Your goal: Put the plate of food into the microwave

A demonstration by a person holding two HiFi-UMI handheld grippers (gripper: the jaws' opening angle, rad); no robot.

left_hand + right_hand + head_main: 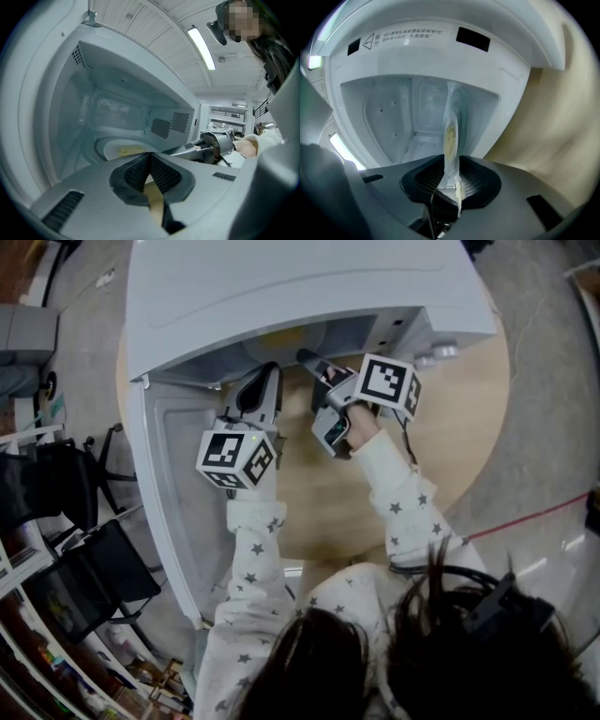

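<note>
The white microwave (pixel 281 287) stands on a round wooden table (pixel 459 427), its door (pixel 173 512) swung open to the left. In the right gripper view a white plate (pixel 452 126) with yellowish food shows edge-on inside the cavity, and my right gripper (pixel 450 163) is shut on its near rim. The left gripper view shows the same plate (pixel 123 150) low in the cavity, with the right gripper (pixel 213 146) reaching in from the right. My left gripper (pixel 150 158) is shut with nothing in it, just outside the opening. From above, both grippers (pixel 270 371) (pixel 306 356) point into the opening.
The open door's inner face lies under my left arm. Chairs (pixel 84 577) and shelves stand on the floor at the left. A red cable (pixel 544 512) runs across the floor at the right. The person's sleeves (pixel 258 549) have a star pattern.
</note>
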